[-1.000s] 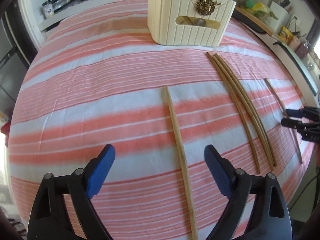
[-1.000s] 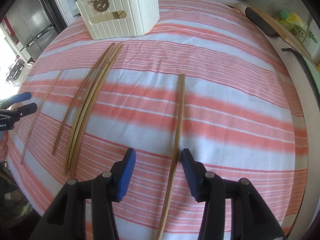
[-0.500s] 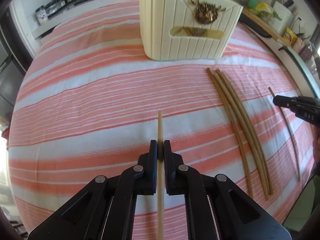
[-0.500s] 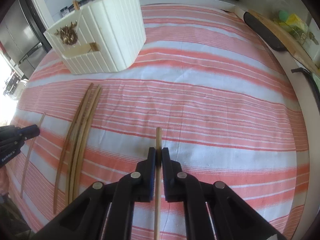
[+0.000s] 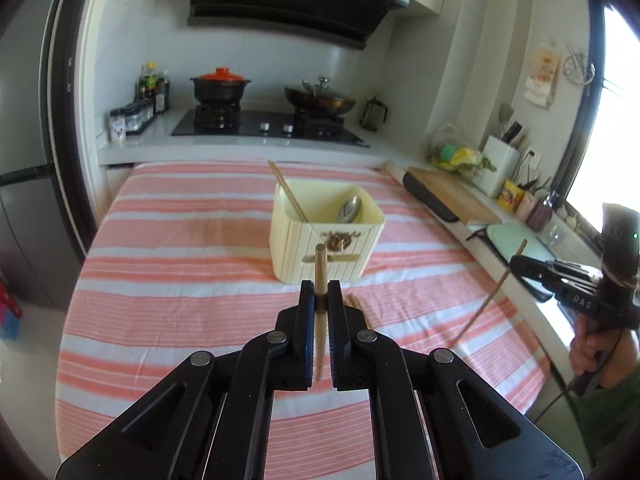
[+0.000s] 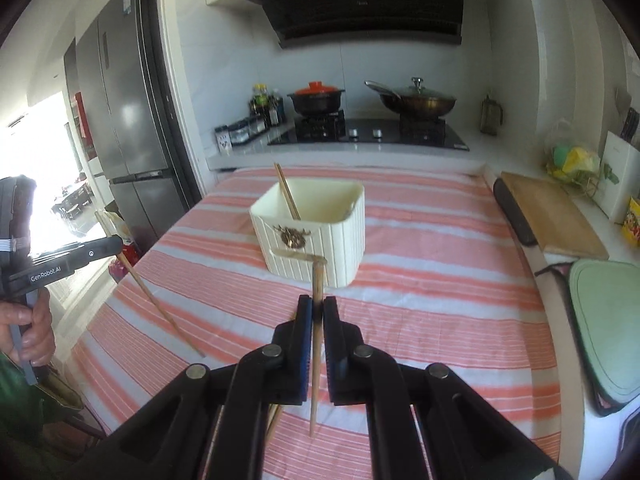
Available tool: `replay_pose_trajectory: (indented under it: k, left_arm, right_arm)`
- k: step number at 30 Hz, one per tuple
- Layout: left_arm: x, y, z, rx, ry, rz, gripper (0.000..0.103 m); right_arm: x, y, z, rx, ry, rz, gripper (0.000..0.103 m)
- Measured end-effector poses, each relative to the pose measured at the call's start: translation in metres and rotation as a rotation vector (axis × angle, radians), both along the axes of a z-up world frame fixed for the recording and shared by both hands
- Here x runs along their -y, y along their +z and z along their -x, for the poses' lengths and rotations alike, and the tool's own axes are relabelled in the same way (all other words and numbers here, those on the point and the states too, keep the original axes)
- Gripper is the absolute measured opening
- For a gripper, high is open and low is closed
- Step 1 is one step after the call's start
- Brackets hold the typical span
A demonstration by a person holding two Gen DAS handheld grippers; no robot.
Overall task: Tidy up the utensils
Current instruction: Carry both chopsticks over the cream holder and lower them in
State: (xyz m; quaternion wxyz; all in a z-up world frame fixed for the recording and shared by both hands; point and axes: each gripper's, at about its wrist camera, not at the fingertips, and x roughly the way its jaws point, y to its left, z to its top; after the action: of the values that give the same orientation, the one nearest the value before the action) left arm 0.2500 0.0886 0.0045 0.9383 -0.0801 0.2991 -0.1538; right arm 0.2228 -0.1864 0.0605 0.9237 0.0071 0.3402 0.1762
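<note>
Left gripper: my left gripper (image 5: 320, 294) is clenched on a wooden chopstick (image 5: 319, 280). The stick runs up between the black jaws and its blunt end pokes out above the fingertips. From the right wrist camera I see the same gripper (image 6: 114, 246) at the left edge, gripped by a hand (image 6: 30, 330), with its chopstick slanting down toward the cloth.

Right gripper: my right gripper (image 6: 317, 308) is clenched on a second chopstick (image 6: 316, 344), which passes between the jaws and hangs below them, tip clear above the cloth. The left wrist camera shows this gripper (image 5: 516, 264) at the right edge, its chopstick angled down and to the left, held by a hand (image 5: 590, 350).

Utensil holder: a cream ribbed utensil holder (image 5: 326, 254) stands upright ahead of both grippers, on the middle of the table. It carries a dark metal ornament on its front.

Inside the holder: one chopstick (image 5: 286, 192) leans against the left rim, and a metal spoon (image 5: 349, 209) lies against the far side.

Remaining chopsticks: a few more chopsticks (image 5: 355, 305) lie on the cloth just right of my left jaws, mostly hidden behind them.

Tablecloth: a pink and white striped tablecloth (image 5: 180, 280) covers the table.

Background: a stove with a red-lidded pot (image 5: 220, 86) and a glass-lidded wok (image 5: 320, 98) sits behind the table. A wooden cutting board (image 6: 554, 216) lies on the counter to the right.
</note>
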Motion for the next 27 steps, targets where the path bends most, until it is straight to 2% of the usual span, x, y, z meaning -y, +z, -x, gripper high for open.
replay_pose_trajectory:
  k: [5, 10, 15, 18, 21, 24, 27]
  left_arm:
    - [-0.005, 0.028, -0.006, 0.064, 0.001, 0.038, 0.004]
    - [-0.009, 0.066, -0.023, 0.130, 0.012, 0.046, 0.004]
    - [-0.005, 0.102, -0.056, 0.213, 0.032, 0.047, 0.004]
    - [0.004, 0.108, -0.086, 0.212, 0.038, 0.029, 0.004]
    - [0.014, 0.097, -0.125, 0.145, 0.030, 0.014, 0.004]
    - [0.025, 0.074, -0.163, 0.045, 0.014, 0.003, 0.004]
    - [0.031, 0.063, -0.186, 0.035, 0.048, -0.021, 0.005]
  right_arm:
    - [-0.008, 0.028, -0.011, 0.131, -0.025, -0.021, 0.006]
    - [-0.016, 0.068, -0.042, 0.217, -0.024, -0.039, 0.006]
    - [-0.032, 0.107, -0.077, 0.306, -0.012, -0.018, 0.006]
    - [-0.043, 0.116, -0.102, 0.333, -0.013, 0.005, 0.006]
    - [-0.055, 0.108, -0.130, 0.294, -0.008, 0.039, 0.006]
    - [-0.069, 0.084, -0.164, 0.165, 0.009, 0.081, 0.006]
    - [-0.081, 0.051, -0.197, 0.040, 0.022, 0.115, 0.006]
